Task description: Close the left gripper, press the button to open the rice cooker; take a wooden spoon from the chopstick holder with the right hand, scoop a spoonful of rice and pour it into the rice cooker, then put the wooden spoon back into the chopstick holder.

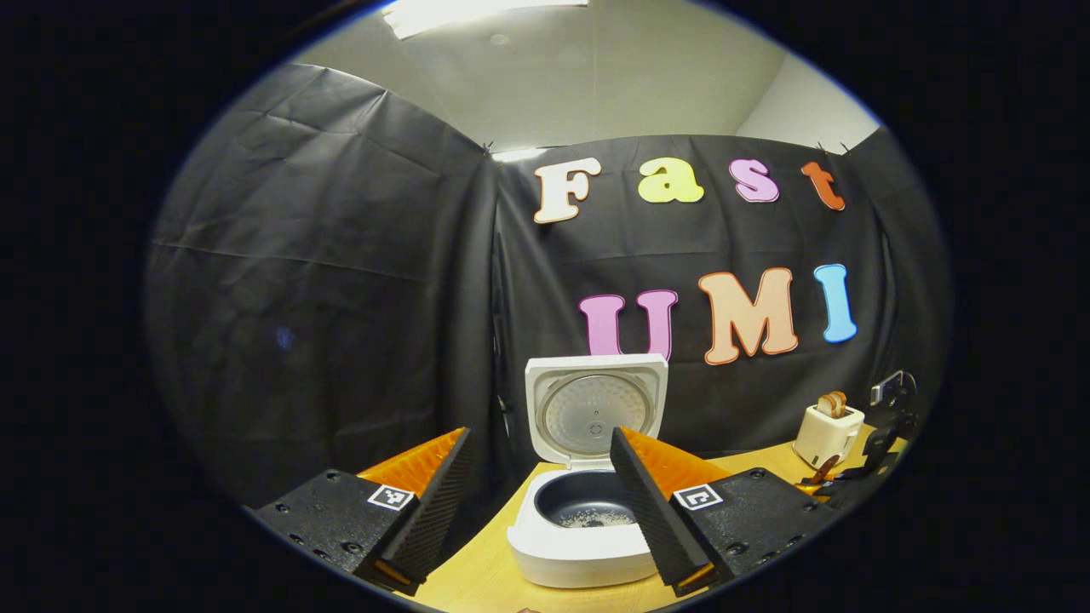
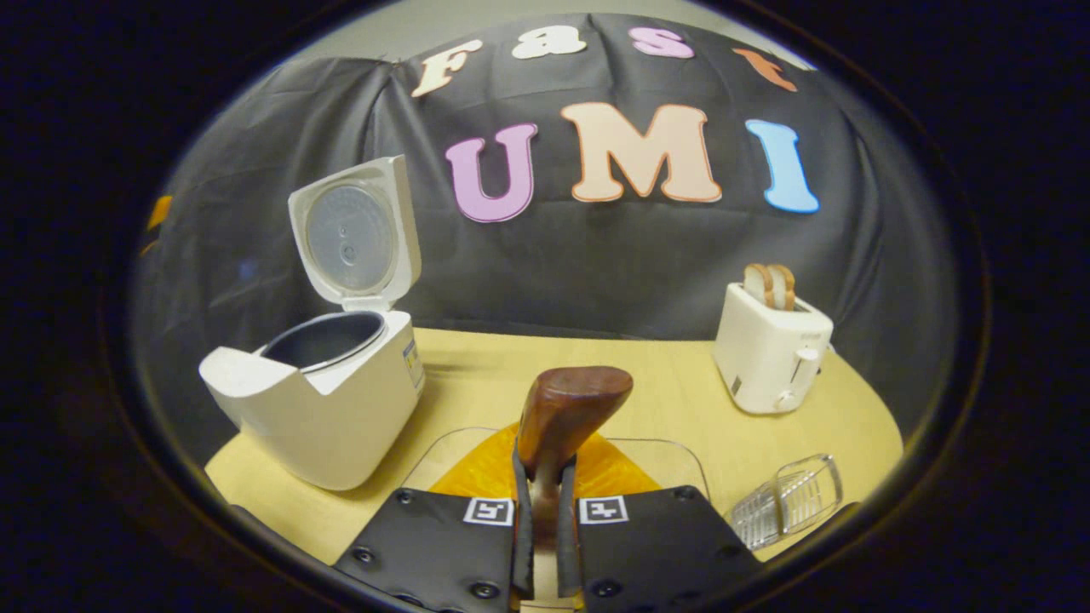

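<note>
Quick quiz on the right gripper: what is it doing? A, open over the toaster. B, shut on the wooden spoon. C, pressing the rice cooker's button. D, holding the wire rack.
B: in the right gripper view the right gripper has both fingers clamped on the handle of the wooden spoon, whose bowl rises ahead of them.

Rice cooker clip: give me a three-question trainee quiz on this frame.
1. True or false: the rice cooker lid is up.
2. What is the right gripper shut on? A) toaster B) wooden spoon C) wire rack
3. Fill in: the left gripper is ____.

Key: 1 true. 2 B. 3 open; rice already lies in the pot.
</note>
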Tool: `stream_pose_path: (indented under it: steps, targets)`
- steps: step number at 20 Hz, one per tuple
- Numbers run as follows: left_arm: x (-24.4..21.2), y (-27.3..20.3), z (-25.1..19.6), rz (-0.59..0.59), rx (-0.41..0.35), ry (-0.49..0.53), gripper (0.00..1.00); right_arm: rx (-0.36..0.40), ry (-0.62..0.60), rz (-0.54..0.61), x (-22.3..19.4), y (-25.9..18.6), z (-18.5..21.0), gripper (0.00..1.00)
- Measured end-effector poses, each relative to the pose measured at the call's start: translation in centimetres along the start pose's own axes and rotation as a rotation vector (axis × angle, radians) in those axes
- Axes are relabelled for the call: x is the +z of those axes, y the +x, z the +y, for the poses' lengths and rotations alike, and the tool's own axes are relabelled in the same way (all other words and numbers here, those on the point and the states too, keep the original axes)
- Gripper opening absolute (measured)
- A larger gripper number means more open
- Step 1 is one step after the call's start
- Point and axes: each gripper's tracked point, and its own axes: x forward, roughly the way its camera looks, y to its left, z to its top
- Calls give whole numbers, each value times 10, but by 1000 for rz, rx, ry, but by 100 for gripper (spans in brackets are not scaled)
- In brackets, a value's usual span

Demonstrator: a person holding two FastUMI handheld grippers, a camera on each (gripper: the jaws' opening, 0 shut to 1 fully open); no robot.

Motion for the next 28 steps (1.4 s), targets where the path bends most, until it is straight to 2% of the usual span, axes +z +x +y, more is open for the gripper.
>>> stream_pose_path:
  steps: [6, 10, 17, 22, 28]
  targets:
    - [0, 1, -3, -1, -5, -8, 94, -14, 330, 78, -9, 3, -25, 12]
    - [5, 1, -7, -14, -11, -1, 94, -3, 604, 129, -10, 0, -38, 15]
    - [7, 1, -14, -19, -20, -5, 94, 50, 889, 109, 23, -12, -48, 14]
    - [4, 3, -15, -13, -28, -10, 94, 122, 985, 89, 60, -14, -29, 15]
    - [-2, 4, -1, -2, -18, -24, 93, 219, 979, 61, 109, -2, 19, 14]
